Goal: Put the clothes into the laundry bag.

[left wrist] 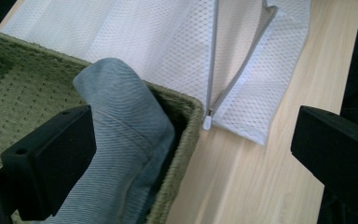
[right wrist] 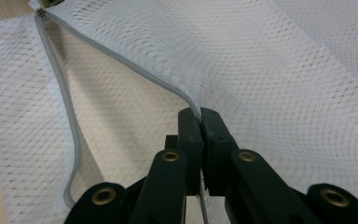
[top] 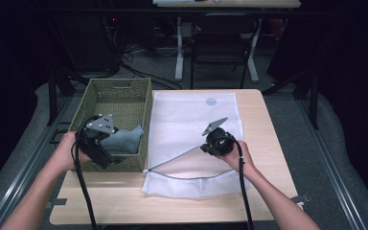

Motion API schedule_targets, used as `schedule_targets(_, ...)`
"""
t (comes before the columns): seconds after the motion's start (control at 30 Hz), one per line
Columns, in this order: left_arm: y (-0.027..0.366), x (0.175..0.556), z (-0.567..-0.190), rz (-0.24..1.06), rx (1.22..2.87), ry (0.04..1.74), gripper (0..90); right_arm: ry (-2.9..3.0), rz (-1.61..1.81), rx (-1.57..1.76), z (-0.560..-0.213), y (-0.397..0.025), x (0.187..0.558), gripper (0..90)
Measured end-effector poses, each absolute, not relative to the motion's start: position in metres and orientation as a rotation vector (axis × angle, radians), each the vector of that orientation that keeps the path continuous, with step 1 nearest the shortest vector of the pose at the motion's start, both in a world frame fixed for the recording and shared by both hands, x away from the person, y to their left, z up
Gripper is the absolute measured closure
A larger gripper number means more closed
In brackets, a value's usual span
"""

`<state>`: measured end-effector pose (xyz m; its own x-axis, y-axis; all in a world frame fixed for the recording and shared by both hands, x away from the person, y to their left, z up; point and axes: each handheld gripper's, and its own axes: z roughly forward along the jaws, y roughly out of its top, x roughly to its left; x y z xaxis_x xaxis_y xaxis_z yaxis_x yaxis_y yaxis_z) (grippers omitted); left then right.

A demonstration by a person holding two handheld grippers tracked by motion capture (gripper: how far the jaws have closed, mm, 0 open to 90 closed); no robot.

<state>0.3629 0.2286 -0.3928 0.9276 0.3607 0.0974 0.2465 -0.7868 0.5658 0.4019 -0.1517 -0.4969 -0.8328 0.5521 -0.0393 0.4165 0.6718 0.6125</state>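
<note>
A grey cloth (top: 127,140) lies in the olive wicker basket (top: 117,82), draped over its near right corner. My left gripper (top: 106,146) hovers there, open. In the left gripper view the cloth (left wrist: 121,121) rests against one jaw while the other jaw stands far off over the table. A white mesh laundry bag (top: 191,115) lies flat beside the basket with its grey zip (top: 172,160) undone. My right gripper (top: 203,149) is shut on the upper zip edge (right wrist: 168,84) and holds it up, so the mouth gapes. The zip pull (left wrist: 207,122) lies near the basket corner.
The light wooden table (top: 268,143) has bare wood at its right and front. The basket rim (left wrist: 186,121) stands between the cloth and the bag. Behind the table are a black chair (top: 220,43) and white desk legs (top: 178,52).
</note>
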Motion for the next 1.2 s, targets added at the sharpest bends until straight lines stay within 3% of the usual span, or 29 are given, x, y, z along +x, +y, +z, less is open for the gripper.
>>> schedule_targets(0.47, 0.233, 0.401, -0.396, 0.258, 2.652, 0.439, 0.0, 2.668, 0.891, 0.768, -0.497, -0.152, 0.401, 87.9)
schedule_targets(0.83, 0.237, 0.425, -0.419, 0.209, 2.746, 0.525, 0.7, 2.669, 0.883, 0.776, -0.498, -0.151, 0.4, 87.9)
schedule_targets(1.2, 0.239, 0.443, -0.445, 0.135, 2.808, 0.57, 13.3, 2.668, 0.881, 0.766, -0.497, -0.151, 0.4, 87.8)
